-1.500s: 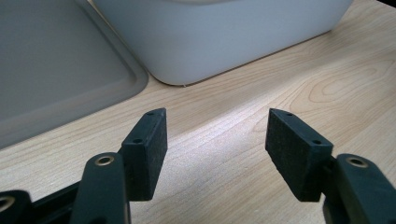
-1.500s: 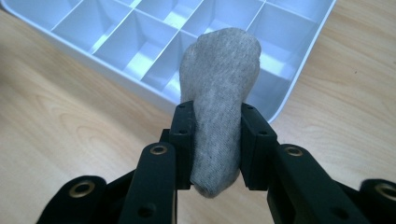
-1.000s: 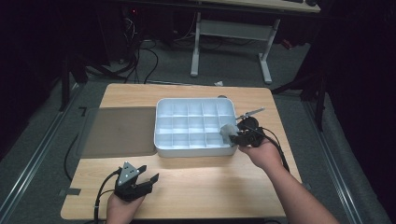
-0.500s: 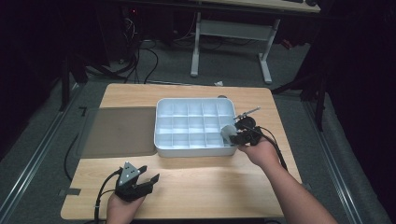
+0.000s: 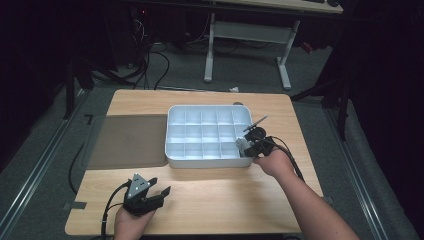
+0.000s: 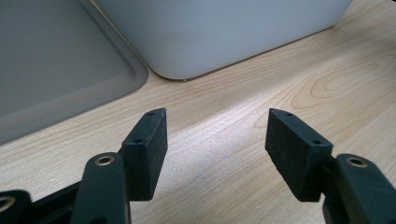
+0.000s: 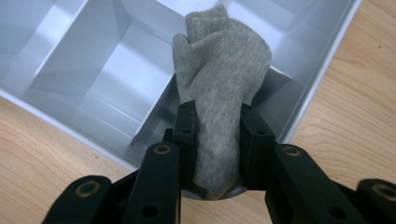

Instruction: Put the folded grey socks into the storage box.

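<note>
A white tray (image 5: 207,162) with several compartments stands mid-table. My right gripper (image 5: 247,146) is at its near right corner, shut on a bunched grey cloth (image 5: 241,144). In the right gripper view the cloth (image 7: 224,60) is pinched between the pads and pokes out over a corner compartment of the tray (image 7: 112,70); the jaws have just been closing a little further on it. My left gripper (image 5: 159,193) rests near the table's front left, open with nothing between its pads (image 6: 147,149). Ahead of it are the tray's outer wall (image 6: 219,32) and bare wood.
A flat grey lid (image 5: 127,142) lies left of the tray, touching it; its rounded corner (image 6: 56,70) is in the left gripper view. Cables trail from both grippers. A desk frame (image 5: 247,45) stands on the floor beyond the table.
My right gripper has dropped slightly with the cloth, toward the tray's near right corner. The left gripper has stayed in place.
</note>
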A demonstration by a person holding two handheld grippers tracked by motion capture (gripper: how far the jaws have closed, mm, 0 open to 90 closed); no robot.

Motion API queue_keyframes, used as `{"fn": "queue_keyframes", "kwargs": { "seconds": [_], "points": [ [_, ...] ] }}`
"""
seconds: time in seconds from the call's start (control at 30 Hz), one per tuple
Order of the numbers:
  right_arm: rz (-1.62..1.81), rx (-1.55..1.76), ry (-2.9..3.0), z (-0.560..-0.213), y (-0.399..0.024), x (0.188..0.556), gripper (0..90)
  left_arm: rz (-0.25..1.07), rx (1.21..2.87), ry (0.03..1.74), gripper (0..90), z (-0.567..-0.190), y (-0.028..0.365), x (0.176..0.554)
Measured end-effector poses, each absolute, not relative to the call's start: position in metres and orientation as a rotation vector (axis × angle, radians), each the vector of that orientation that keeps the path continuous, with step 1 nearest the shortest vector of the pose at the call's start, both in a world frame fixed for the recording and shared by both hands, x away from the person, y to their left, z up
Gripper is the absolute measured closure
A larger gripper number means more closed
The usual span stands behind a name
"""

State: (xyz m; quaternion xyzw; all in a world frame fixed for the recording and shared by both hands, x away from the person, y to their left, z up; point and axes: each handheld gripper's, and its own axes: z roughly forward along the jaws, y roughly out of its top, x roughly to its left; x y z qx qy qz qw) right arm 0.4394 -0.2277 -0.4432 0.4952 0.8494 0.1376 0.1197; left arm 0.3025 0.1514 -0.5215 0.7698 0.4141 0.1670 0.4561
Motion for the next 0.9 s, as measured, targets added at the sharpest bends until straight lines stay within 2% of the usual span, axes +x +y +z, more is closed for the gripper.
{"fn": "queue_keyframes", "kwargs": {
  "seconds": [0.9],
  "points": [
    [0.370, 1.459, 2.515, -0.454, -0.225, 0.444, 71.0, 0.409, 1.906, 1.021, 39.4, -0.522, 0.150, 0.303]
  ]
}}
